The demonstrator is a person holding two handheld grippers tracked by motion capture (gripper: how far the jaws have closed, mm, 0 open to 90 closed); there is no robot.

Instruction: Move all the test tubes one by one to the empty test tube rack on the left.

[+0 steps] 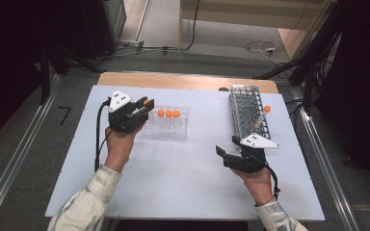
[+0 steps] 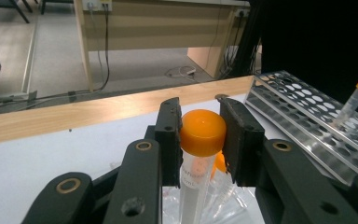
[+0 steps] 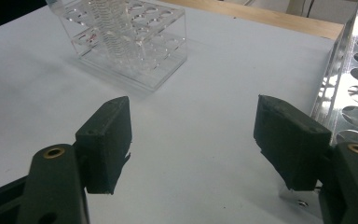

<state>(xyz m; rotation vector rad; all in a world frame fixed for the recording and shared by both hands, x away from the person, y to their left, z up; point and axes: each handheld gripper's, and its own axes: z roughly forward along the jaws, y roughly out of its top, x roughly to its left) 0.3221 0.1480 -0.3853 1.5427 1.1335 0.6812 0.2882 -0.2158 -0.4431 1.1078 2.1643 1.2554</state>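
My left gripper (image 2: 200,135) is clamped on an orange-capped tube (image 2: 200,154), one jaw pressed against each side of the cap. The tube's lower end runs out of the bottom of the left gripper view, so I cannot tell whether it sits in a well or is lifted clear. From the high view this gripper (image 1: 142,109) is at the left end of the clear acrylic rack (image 1: 173,126), where three more orange caps (image 1: 168,113) stand in a row. Behind the held tube, a second orange cap (image 2: 220,163) is mostly hidden by my right-hand jaw.

My right gripper (image 3: 205,140) is spread wide, nothing between its jaws, low over the white table (image 3: 205,79). It (image 1: 229,153) sits at the near end of the long metal rack (image 1: 247,111), whose edge is cut off in the right gripper view. One capped tube (image 1: 263,115) leans in that rack's far side.
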